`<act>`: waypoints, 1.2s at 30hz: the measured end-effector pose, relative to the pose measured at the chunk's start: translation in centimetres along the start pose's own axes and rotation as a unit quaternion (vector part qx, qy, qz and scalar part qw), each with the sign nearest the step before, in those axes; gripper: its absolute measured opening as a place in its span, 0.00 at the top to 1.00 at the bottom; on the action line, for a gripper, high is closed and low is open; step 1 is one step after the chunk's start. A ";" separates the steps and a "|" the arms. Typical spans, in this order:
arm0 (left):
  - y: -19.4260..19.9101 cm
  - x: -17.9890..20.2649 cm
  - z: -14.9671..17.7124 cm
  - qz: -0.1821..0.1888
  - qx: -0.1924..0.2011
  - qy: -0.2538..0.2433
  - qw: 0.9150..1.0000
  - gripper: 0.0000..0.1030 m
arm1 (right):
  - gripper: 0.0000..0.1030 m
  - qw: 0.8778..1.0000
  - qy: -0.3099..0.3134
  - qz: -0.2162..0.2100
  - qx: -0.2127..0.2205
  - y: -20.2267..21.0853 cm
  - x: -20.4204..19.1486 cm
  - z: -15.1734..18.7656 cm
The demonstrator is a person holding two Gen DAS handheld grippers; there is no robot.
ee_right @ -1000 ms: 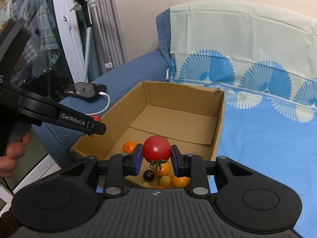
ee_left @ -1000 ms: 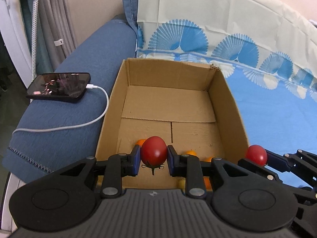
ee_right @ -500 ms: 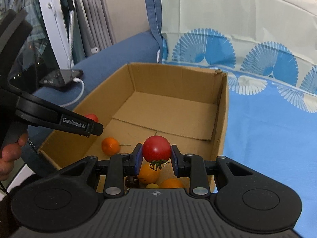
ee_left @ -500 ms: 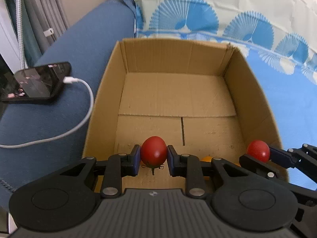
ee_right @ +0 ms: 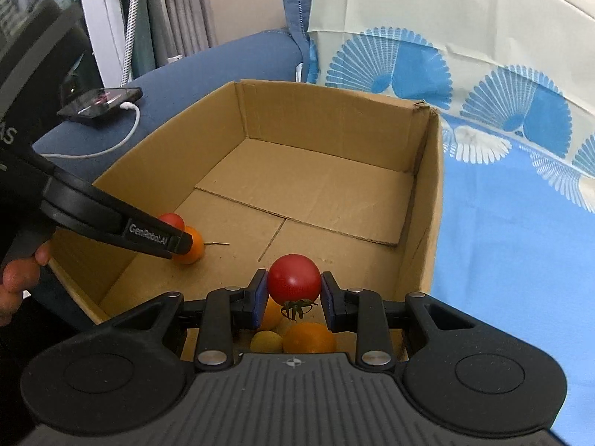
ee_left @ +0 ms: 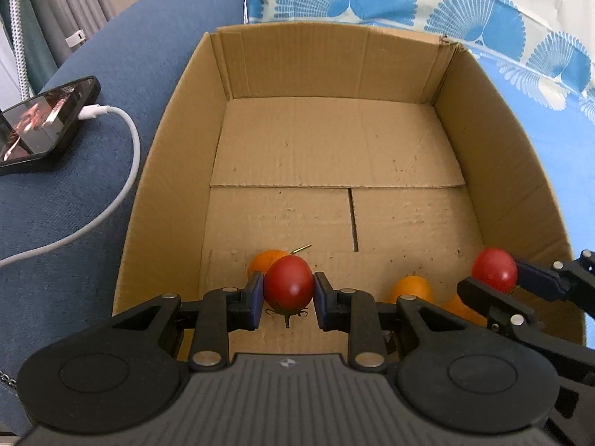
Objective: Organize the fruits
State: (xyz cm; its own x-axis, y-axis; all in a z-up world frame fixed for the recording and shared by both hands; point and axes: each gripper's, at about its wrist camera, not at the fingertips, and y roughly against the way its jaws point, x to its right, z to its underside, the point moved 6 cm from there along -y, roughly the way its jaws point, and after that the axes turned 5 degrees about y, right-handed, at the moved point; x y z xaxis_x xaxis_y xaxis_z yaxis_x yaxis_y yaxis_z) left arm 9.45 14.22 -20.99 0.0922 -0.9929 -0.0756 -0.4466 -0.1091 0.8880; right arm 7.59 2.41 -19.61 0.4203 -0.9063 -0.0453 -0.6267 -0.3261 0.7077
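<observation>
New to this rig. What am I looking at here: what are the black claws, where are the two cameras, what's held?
There is no robot arm. A person holds a two-finger gripper in each hand, and each gripper carries a fisheye camera that looks forward along its fingers. So each picture shows its own gripper at the bottom edge.

The left wrist view shows the left gripper shut on a red tomato. The right gripper comes in at its right side.

The right wrist view shows the right gripper shut on another red tomato. The left gripper and the person's hand are at its left.

Both grippers hang over an open cardboard box that sits on a blue sofa. Orange and yellow fruits lie on the box floor. A phone on a white cable lies on the armrest.
</observation>
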 end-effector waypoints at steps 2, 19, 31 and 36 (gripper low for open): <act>-0.2 0.0 0.0 -0.002 -0.002 -0.001 1.000 0.70 | 0.70 1.000 0.003 -0.001 -0.001 -0.2 0.0 -0.1; 8.0 0.0 3.6 0.000 0.060 -0.002 0.998 0.00 | 0.04 0.999 0.037 0.022 0.025 7.2 -2.0 0.7; 13.5 0.1 7.9 -0.008 0.096 0.009 0.995 0.00 | 0.02 0.994 -0.035 0.102 0.035 13.1 -0.9 3.6; 15.1 0.8 9.2 -0.035 0.105 -0.004 0.994 0.00 | 0.01 0.992 -0.041 0.108 0.053 15.3 -1.4 4.5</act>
State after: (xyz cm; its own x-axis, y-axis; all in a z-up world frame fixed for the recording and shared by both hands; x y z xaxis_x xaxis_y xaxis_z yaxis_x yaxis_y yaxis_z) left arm -5.38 11.30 -11.79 0.1227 -0.9827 -0.1388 -0.6149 -0.1851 0.7666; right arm -5.51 -2.49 -11.87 0.2167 -0.9755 0.0380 -0.7633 -0.1450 0.6295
